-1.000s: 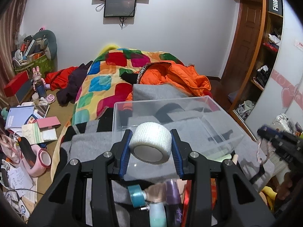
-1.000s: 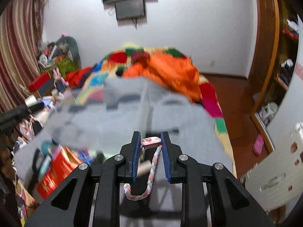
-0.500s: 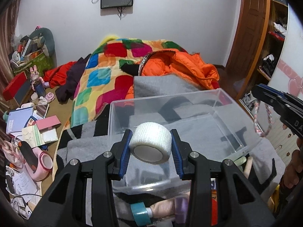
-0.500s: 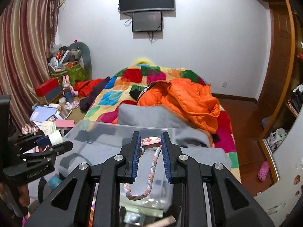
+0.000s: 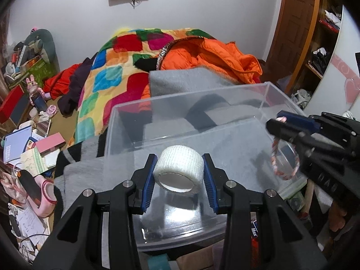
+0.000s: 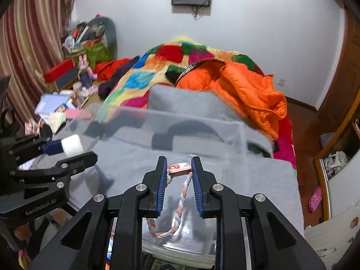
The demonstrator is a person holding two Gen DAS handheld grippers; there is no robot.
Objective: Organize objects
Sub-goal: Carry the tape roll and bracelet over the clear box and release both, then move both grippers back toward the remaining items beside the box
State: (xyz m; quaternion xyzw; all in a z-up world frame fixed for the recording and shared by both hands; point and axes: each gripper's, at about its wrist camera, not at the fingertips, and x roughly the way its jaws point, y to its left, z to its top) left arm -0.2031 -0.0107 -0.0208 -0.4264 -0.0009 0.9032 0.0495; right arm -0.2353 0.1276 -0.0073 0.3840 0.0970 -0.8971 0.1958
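The step in hand is judged to be the drop-off: both items are carried over a clear rectangular plastic bin (image 5: 265,90), and nothing is seen lying inside it yet. A white roll of woven gauze tape (image 5: 178,167) is clamped between the blue pads of the left gripper (image 5: 179,175), its hollow core facing the camera; the roll is held above the near part of the bin. In the same left wrist view, at about three o'clock, the right gripper (image 5: 275,123) is seen reaching in over the bin's right wall. It is closed on the small pink charm of a braided pink-and-white cord loop (image 6: 180,199), which hangs down from the pads toward six o'clock over the bin floor. For the next move, each gripper would probably need lowering a little and then opening, so that the tape and the loop fall inside the walls rather than on the grey blanket (image 6: 270,175) underneath.
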